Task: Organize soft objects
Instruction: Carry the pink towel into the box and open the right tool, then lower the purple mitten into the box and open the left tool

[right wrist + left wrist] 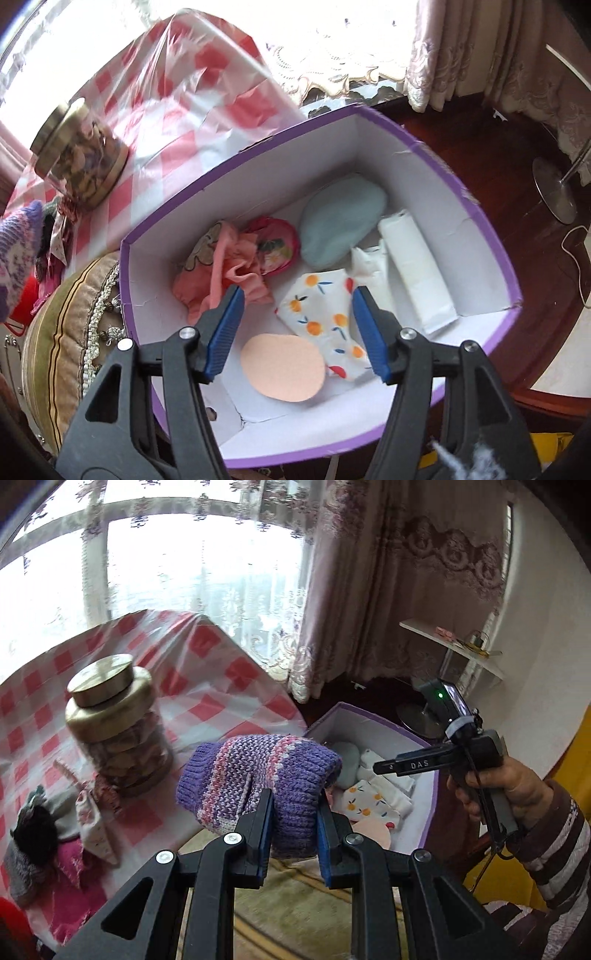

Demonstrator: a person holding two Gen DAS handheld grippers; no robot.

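The left tool (pixel 293 825) is pinching a purple and pink knitted mitten (pixel 258 775), its blue pads pressed into the wool on either side, and the mitten hangs in the air between the checked tabletop (pixel 207 705) and the purple box (pixel 491 236). It has not reached the box; from the left wrist view it sits just short of the box's near wall, partly in front of it.

The right tool (pixel 299 332) is spread wide with nothing between its pads, poised over the open box. Inside the box lie a pale blue pad (pixel 341 221), a fruit-print cloth (pixel 321 317), a pink garment (pixel 225 273), a round peach piece (pixel 282 369) and white folded packets (pixel 417 273).

I'd say this is the carrying step: one soft thing lifted and on its way to the box. The next move looks to be bringing the mitten over the rim and letting it go on the side of the box nearest the pink garment, where some bare floor shows. More soft bits (pixel 40 834) lie on the tabletop, on the far side of the biscuit jar (pixel 118 723) from the box, so there is sorting left to do.
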